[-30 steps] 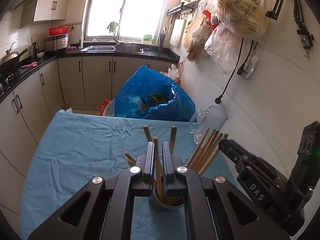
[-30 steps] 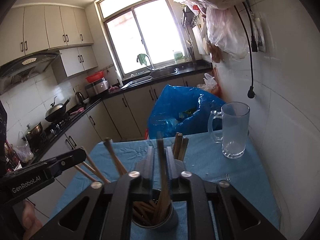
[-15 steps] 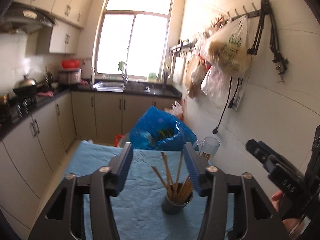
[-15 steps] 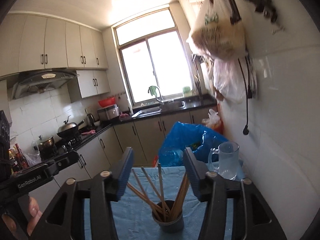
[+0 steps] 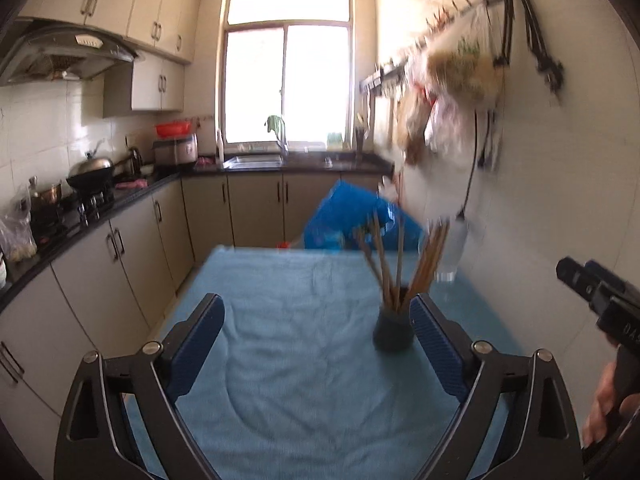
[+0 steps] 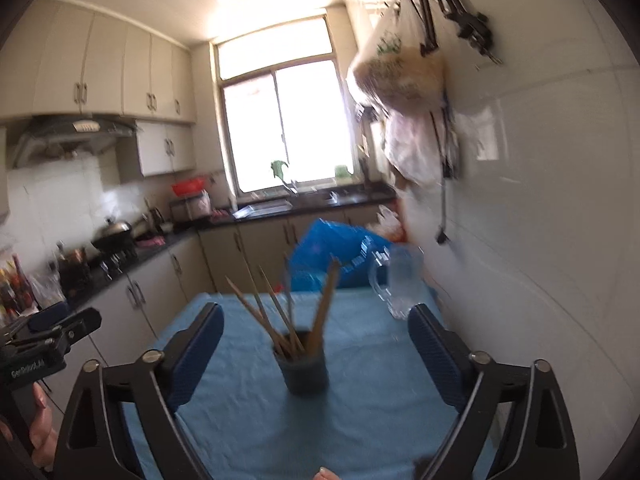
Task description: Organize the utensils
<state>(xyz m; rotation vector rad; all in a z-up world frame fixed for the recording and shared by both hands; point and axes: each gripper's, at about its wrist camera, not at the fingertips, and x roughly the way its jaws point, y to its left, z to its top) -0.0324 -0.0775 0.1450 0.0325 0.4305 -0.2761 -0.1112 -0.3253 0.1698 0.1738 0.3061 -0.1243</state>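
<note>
the left gripper (image 5: 316,320) is closest in its own view. its two blue fingers (image 5: 198,336) stand far apart, its jaws have just been opening, and nothing is between them but cloth. the right gripper (image 6: 314,330) looks the same: blue fingers (image 6: 434,346) spread wide, jaws just opened, gripping nothing. the bottoms of both grippers are cut off by the picture edge.

at the right edge of the left view, only part of the other black tool shows, with a bit of a hand (image 5: 602,404) under it. in the right view, part of a hand (image 6: 42,428) shows at the lower left, cut off too.

the blue cloth (image 5: 296,344) covers the table. on it stands a dark cup (image 6: 302,364) full of wooden chopsticks (image 6: 280,312). they stick up and fan out. in the right view the cup sits in the gap ahead of the open fingers, not touched. in the left view it is just beside the right finger, and it is hard to tell if they touch.

behind the cup is a clear glass mug (image 6: 402,280), blurry. past the table is a blue bag (image 6: 332,246). what is inside is too fuzzy to see. plastic bags (image 6: 400,76) hang on the wall at the right, smeared by blur. far back is a bright window (image 5: 288,80) over a sink (image 5: 254,160).
</note>
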